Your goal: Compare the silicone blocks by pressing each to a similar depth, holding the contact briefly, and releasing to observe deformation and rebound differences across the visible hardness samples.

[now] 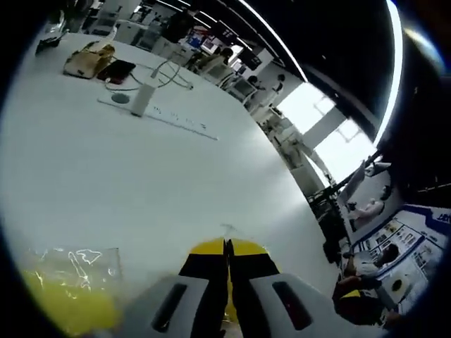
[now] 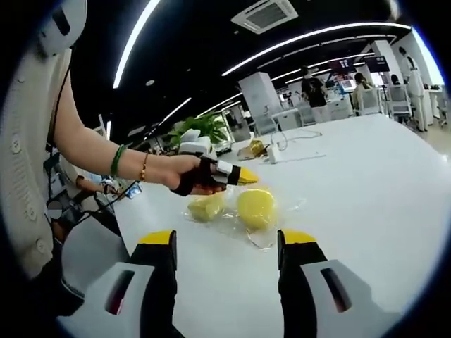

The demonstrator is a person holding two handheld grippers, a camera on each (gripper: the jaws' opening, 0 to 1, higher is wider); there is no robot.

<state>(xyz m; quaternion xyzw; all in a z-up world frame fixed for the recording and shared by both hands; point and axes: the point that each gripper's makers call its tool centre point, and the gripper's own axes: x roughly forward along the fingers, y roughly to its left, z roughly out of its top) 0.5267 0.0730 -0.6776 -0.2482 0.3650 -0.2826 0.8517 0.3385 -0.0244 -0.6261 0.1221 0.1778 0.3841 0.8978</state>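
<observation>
1. The left gripper [image 1: 227, 248] has its jaws pressed together, tips yellow, with nothing visible between them; it hovers low over the white table [image 1: 141, 183].
2. In the right gripper view the same tool [image 2: 236, 176] shows in a person's hand [image 2: 189, 174], tip pointing at the blocks (bracelets on the wrist).
3. The right gripper [image 2: 227, 243] stands wide apart and empty, its jaws aimed across the table [image 2: 366, 190] at the samples.
4. Two yellow silicone blocks lie close together: a round block [image 2: 255, 207] and a paler block [image 2: 206, 207] beside it, both in or on a clear bag [image 2: 271, 215] (I cannot tell which).
5. In the left gripper view that bag [image 1: 70, 271] with yellow inside sits just beside the shut jaws.
6. Farther down the table: a tan pouch [image 1: 88, 60], a phone [image 1: 116, 70], a white charger [image 1: 143, 98] and cables [image 1: 173, 76].
7. People stand at desks in the background.
</observation>
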